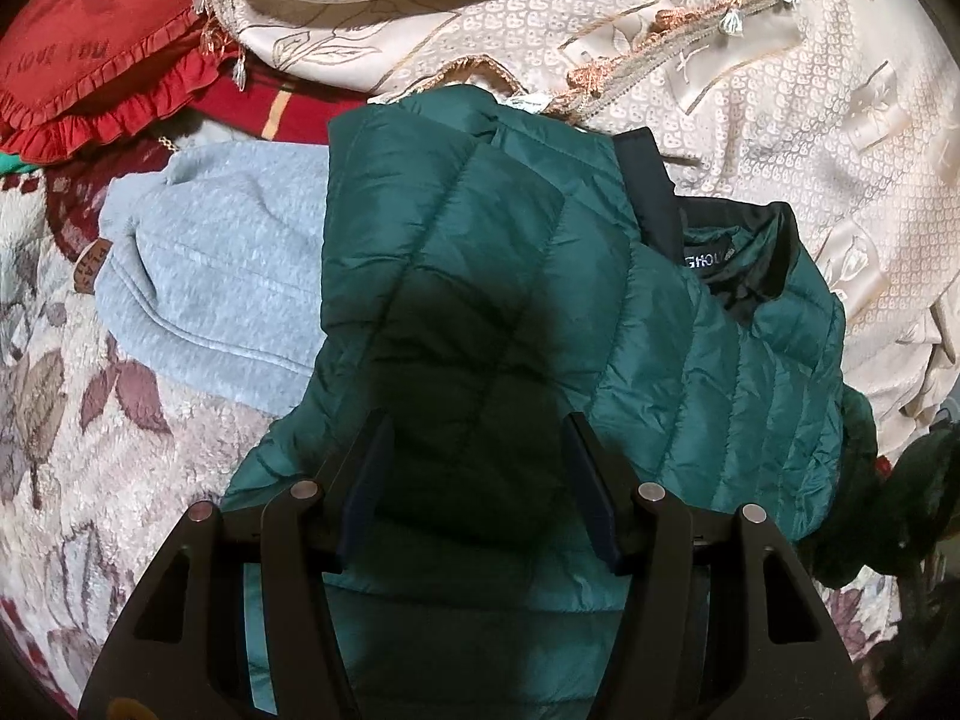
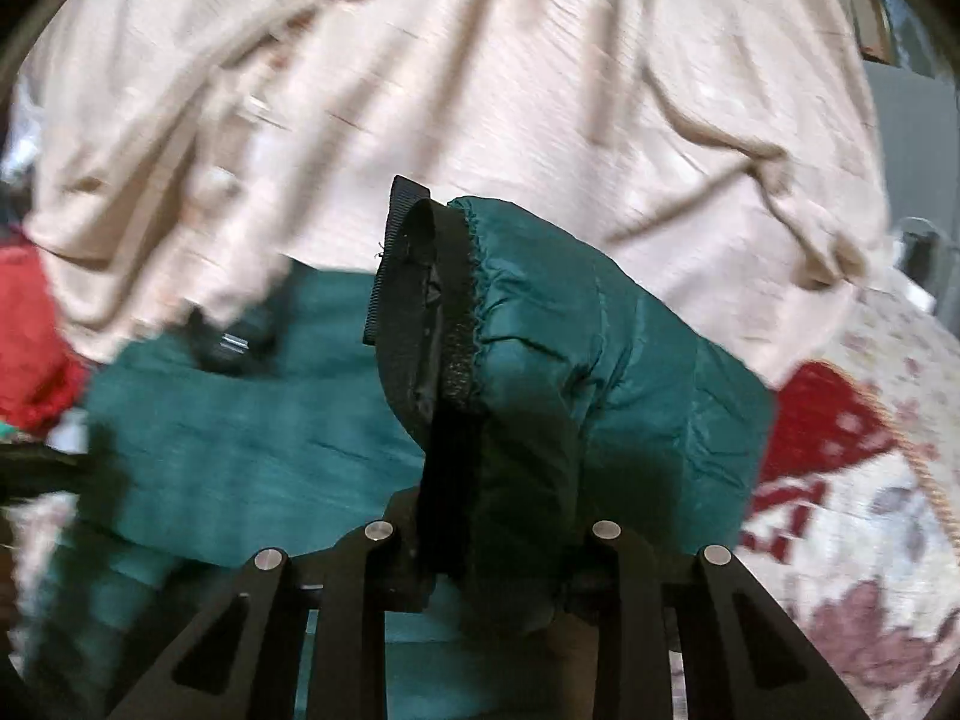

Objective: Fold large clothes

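A dark green quilted puffer jacket (image 1: 528, 276) lies spread on the bed, its black collar and label at the right. My left gripper (image 1: 477, 456) hovers open just above the jacket's lower part, nothing between its fingers. My right gripper (image 2: 498, 564) is shut on the jacket's sleeve (image 2: 576, 372), holding it lifted with the black elastic cuff (image 2: 420, 300) pointing away from the camera. The rest of the jacket (image 2: 240, 438) lies blurred below and to the left in the right wrist view.
A light blue sweatshirt (image 1: 222, 276) lies left of the jacket, partly under it. A red ruffled pillow (image 1: 90, 60) sits at the far left. A beige patterned coverlet (image 1: 720, 78) is bunched behind. The bed has a floral blanket (image 1: 90, 420).
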